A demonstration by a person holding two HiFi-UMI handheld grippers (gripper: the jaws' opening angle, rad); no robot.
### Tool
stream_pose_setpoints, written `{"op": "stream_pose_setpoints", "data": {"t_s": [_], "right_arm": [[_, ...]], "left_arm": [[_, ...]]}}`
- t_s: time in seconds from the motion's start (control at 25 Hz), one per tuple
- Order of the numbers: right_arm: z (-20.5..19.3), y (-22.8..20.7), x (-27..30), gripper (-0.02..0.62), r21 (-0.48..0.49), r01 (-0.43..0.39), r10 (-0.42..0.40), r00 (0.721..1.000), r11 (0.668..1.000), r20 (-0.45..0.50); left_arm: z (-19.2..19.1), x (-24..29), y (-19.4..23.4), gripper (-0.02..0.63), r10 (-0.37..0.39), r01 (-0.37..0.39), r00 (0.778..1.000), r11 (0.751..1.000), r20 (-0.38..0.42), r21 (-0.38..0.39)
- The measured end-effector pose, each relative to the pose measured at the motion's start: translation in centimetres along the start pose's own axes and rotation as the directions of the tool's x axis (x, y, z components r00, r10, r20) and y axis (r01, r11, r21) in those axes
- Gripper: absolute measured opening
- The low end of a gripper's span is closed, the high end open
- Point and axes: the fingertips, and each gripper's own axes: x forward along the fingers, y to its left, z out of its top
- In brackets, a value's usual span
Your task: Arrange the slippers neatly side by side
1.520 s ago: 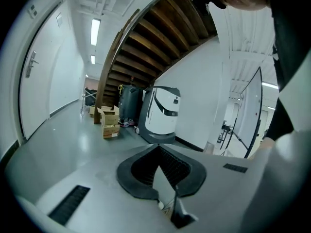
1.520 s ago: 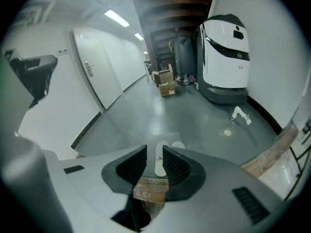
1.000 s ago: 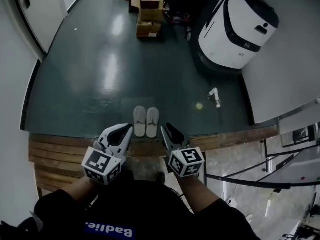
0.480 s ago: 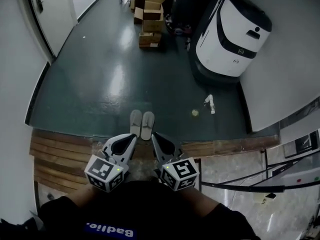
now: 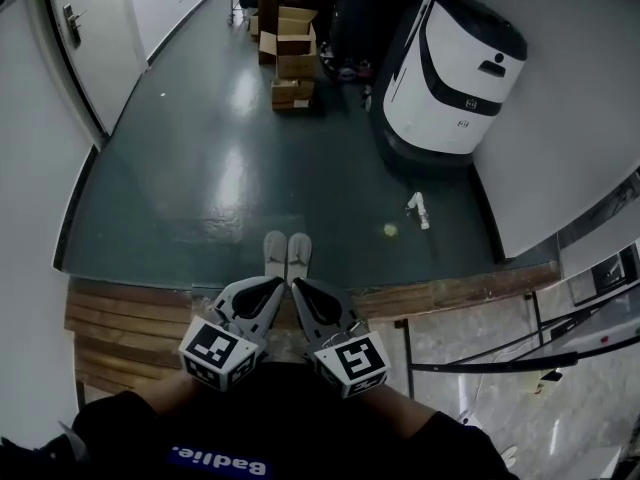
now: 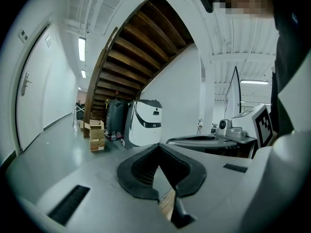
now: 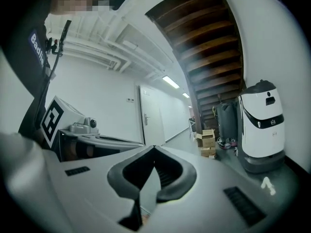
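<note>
Two pale slippers [image 5: 286, 255] lie side by side on the dark green floor, toes pointing away, just beyond the wooden step. My left gripper [image 5: 279, 284] and right gripper [image 5: 297, 285] hover close together above the step, just short of the slippers' heels. Both are shut with nothing between their jaws. In the left gripper view the left gripper [image 6: 156, 145] has its tips touching. The right gripper [image 7: 154, 147] looks the same in the right gripper view. Neither gripper view shows the slippers.
A wooden step [image 5: 120, 318] runs under the grippers. A white robot [image 5: 450, 63] stands at the far right and cardboard boxes [image 5: 290, 58] at the back. A yellow ball [image 5: 390, 230] and a small white object [image 5: 418, 209] lie right of the slippers. Door [image 5: 85, 38] at left, railing [image 5: 500, 363] at right.
Both grippers have pulled back from beside the slippers and drawn together. The right gripper's jaws have closed. The slippers stay side by side.
</note>
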Motion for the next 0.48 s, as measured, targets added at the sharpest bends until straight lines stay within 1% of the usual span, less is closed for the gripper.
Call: {"op": "stream_pose_setpoints", "data": {"t_s": [0.28,0.48], "right_arm": [[-0.6,1.0,-0.1,-0.001,0.021,0.019,-0.019,1.0,1.0,-0.012],[-0.7,1.5,-0.4,-0.001,0.008,0.016,-0.016,1.0,1.0,-0.004]], "left_arm": [[-0.6,-1.4,0.1,0.0,-0.005,0.005,1.0,1.0,-0.003,-0.017],[-0.8,-2.1,-0.2,0.0,-0.006,0.006,1.0,1.0,0.006,-0.023]]}}
